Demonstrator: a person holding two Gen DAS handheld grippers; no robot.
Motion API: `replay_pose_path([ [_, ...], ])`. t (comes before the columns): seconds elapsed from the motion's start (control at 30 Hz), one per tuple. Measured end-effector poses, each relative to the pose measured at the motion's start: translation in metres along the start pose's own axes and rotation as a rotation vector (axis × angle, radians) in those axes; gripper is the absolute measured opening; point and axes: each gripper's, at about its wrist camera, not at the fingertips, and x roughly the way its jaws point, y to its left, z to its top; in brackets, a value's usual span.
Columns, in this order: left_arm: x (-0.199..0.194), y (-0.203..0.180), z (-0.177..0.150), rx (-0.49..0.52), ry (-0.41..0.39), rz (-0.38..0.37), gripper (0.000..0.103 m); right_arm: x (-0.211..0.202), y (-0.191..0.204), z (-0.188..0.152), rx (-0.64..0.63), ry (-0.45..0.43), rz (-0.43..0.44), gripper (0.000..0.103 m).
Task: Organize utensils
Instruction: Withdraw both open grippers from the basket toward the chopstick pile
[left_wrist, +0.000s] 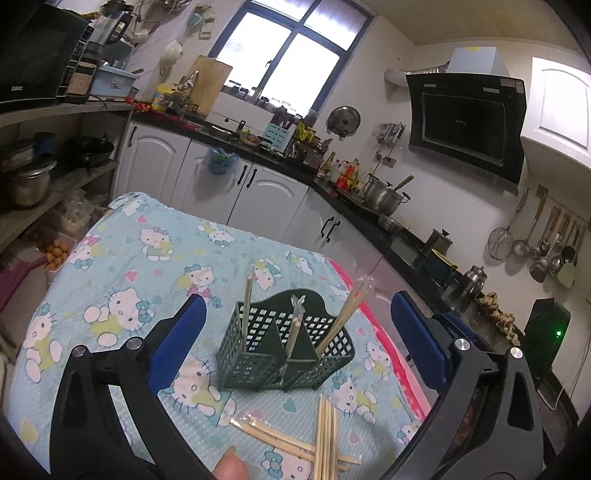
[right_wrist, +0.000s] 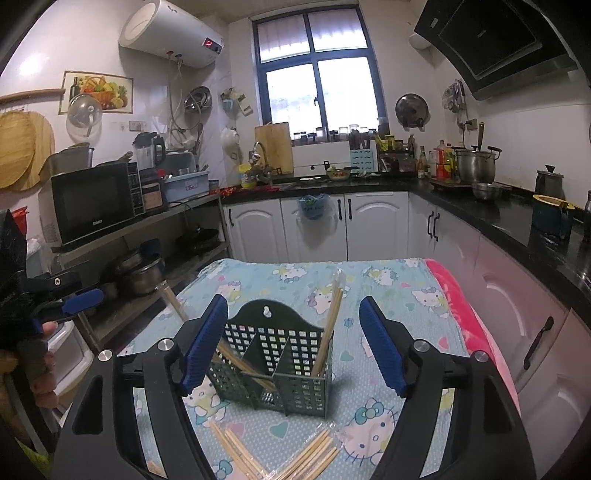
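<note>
A dark green mesh utensil caddy (left_wrist: 284, 354) with three compartments stands on the Hello Kitty cloth; it also shows in the right wrist view (right_wrist: 273, 365). Wooden chopsticks (left_wrist: 246, 306) stand in its compartments, one wrapped bundle (left_wrist: 345, 317) at the right. Loose chopsticks (left_wrist: 321, 439) lie crossed on the cloth in front of it, also seen in the right wrist view (right_wrist: 314, 458). My left gripper (left_wrist: 297, 332) is open and empty, its jaws wide to either side of the caddy. My right gripper (right_wrist: 293, 343) is open and empty, framing the caddy. The left gripper's blue finger (right_wrist: 83, 299) shows at the left.
The table is covered with a blue Hello Kitty cloth (left_wrist: 140, 258) with a pink edge (right_wrist: 469, 314) on the right. Kitchen cabinets and black counter (right_wrist: 480, 218) run behind and to the right. A shelf with pots (right_wrist: 147, 273) stands at the left.
</note>
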Motion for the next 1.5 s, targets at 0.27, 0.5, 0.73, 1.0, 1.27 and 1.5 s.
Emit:
replay_pose_path([
  [0.27, -0.002, 0.004, -0.013, -0.001, 0.026, 0.018, 0.092, -0.005, 0.004, -0.009, -0.008, 0.017, 0.005, 0.071],
  [0.5, -0.004, 0.006, -0.023, 0.007, 0.041, 0.035, 0.092, -0.008, 0.008, -0.016, -0.013, 0.035, 0.013, 0.071],
  [0.73, -0.003, 0.011, -0.034, 0.015, 0.072, 0.061, 0.092, -0.006, 0.014, -0.031, -0.036, 0.076, 0.021, 0.071],
  [1.0, 0.003, 0.01, -0.05, 0.048, 0.112, 0.087, 0.092, -0.003, 0.015, -0.044, -0.048, 0.12, 0.023, 0.071],
  [1.27, 0.013, 0.005, -0.069, 0.083, 0.159, 0.101, 0.092, 0.001, 0.015, -0.061, -0.054, 0.164, 0.019, 0.071],
  [1.5, 0.024, 0.005, -0.085, 0.098, 0.208, 0.103, 0.092, 0.007, 0.01, -0.073, -0.049, 0.21, 0.009, 0.071],
])
